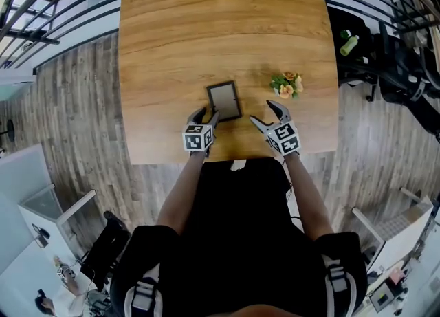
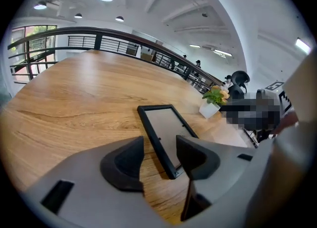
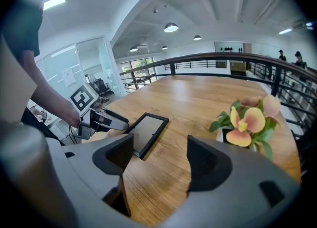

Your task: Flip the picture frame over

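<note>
A small black picture frame (image 1: pixel 225 100) lies flat on the wooden table (image 1: pixel 206 27), its grey panel facing up. My left gripper (image 1: pixel 206 117) is at the frame's near left corner. In the left gripper view that corner of the frame (image 2: pixel 161 133) lies between the jaws of the left gripper (image 2: pixel 159 155), which stand apart without pressing on it. My right gripper (image 1: pixel 268 113) hovers open to the right of the frame, with only bare wood between its jaws. From the right gripper view (image 3: pixel 161 155), the frame (image 3: pixel 147 132) and the left gripper (image 3: pixel 101 118) show at the left.
A small white pot of orange flowers (image 1: pixel 287 85) stands just right of the frame, near my right gripper; it also shows as the flower pot (image 3: pixel 247 123). The table's near edge (image 1: pixel 227 159) lies right behind both grippers. Railings and a green bottle (image 1: pixel 349 45) lie beyond the table.
</note>
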Motion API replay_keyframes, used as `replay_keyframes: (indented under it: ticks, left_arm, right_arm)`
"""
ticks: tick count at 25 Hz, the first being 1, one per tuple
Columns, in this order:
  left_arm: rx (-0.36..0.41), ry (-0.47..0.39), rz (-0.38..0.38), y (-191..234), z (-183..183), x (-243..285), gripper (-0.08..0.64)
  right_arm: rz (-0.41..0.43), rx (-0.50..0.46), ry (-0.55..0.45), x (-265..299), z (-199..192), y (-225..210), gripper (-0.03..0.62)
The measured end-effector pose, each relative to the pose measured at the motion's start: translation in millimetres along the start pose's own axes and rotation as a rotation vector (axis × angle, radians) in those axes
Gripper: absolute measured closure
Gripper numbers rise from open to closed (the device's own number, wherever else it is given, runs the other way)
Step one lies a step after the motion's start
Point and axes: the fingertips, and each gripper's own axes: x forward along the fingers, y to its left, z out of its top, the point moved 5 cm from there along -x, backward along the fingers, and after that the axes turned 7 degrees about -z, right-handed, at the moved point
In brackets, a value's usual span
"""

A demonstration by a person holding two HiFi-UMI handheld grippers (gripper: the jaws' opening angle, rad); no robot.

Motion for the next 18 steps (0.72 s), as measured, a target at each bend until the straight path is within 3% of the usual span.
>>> replay_keyframes:
  ticks: [7,10,18]
  left_arm:
    - [-0.033,0.043,0.050,6.8,-5.6,12.0,0.355]
    - [-0.056,0.045,0.063,9.9,-5.3,13.4,0.410]
    - [-0.030,0.068,0.082,9.1,-5.1,16.2,0.420]
  right_arm:
    - [0.016,-0.007,0.018,2.6,-0.2,-8.4,0.251]
    - [0.030,-0.013,0.032,5.7,-1.7,-10.7,0.257]
    - [0.047,-0.024,0.043,9.2,-0.5,-7.4,0.265]
